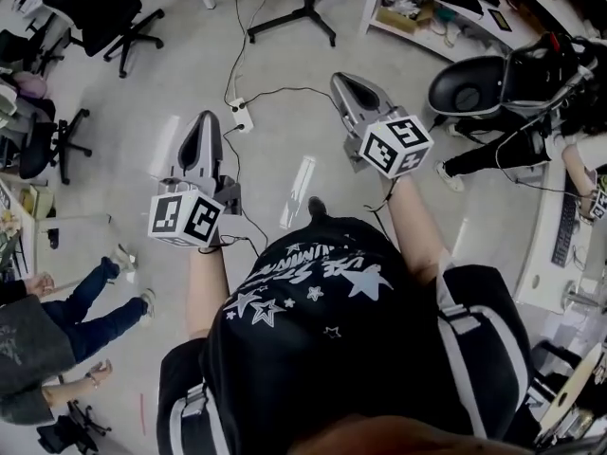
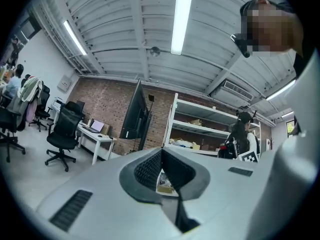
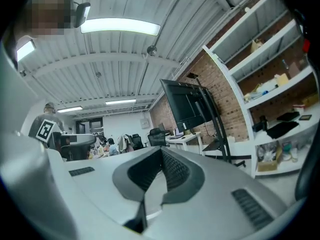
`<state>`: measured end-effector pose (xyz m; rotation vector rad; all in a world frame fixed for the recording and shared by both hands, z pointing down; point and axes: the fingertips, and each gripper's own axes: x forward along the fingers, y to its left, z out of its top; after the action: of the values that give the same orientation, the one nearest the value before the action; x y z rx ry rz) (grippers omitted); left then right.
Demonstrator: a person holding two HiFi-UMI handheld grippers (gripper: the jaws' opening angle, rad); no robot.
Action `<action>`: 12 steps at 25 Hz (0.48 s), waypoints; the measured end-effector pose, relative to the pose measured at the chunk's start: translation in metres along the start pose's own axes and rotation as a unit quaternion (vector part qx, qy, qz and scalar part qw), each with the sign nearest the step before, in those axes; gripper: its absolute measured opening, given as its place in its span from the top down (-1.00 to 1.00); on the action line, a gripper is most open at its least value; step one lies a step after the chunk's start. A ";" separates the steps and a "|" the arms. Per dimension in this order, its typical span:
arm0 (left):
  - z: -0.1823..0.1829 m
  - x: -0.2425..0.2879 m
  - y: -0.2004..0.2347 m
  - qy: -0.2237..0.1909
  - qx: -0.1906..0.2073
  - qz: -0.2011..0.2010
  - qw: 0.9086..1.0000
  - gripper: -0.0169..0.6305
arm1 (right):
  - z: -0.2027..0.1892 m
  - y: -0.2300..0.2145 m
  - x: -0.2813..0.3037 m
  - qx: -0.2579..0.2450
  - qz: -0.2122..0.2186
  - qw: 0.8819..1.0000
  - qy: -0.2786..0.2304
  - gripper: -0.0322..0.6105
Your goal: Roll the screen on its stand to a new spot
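The screen (image 2: pixel 135 112) is a dark flat panel on a tall black stand, seen edge-on before a brick wall in the left gripper view. It also appears in the right gripper view, where the screen (image 3: pixel 186 105) stands beside a white shelf. In the head view only the stand's black wheeled legs (image 1: pixel 302 13) show, on the floor far ahead. My left gripper (image 1: pixel 203 129) and right gripper (image 1: pixel 347 83) are held in the air well short of the stand. Both are shut with nothing between the jaws, as at the left gripper's tips (image 2: pixel 161 152) and the right gripper's tips (image 3: pixel 161 152).
A white power strip (image 1: pixel 241 116) with trailing cables lies on the floor between me and the stand. Black office chairs (image 1: pixel 102 9) stand at the left. A seated person (image 1: pixel 66 316) is at my lower left. A white shelf unit (image 1: pixel 417 9) and another person's legs (image 1: pixel 488 156) are at the right.
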<state>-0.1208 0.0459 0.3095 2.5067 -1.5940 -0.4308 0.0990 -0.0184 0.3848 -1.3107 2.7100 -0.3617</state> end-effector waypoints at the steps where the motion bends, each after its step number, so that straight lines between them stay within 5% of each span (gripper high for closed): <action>1: -0.002 0.009 0.000 0.000 0.001 0.001 1.000 0.92 | 0.001 -0.010 0.005 0.002 -0.001 1.000 0.000 0.88; 12: -0.010 0.070 0.015 -0.012 -0.014 0.014 1.000 0.91 | 0.011 -0.064 0.040 0.011 0.009 1.000 -0.004 0.88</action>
<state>-0.1025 -0.0236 0.3120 2.4645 -1.6191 -0.4771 0.1244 -0.0900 0.3907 -1.2785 2.7022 -0.3831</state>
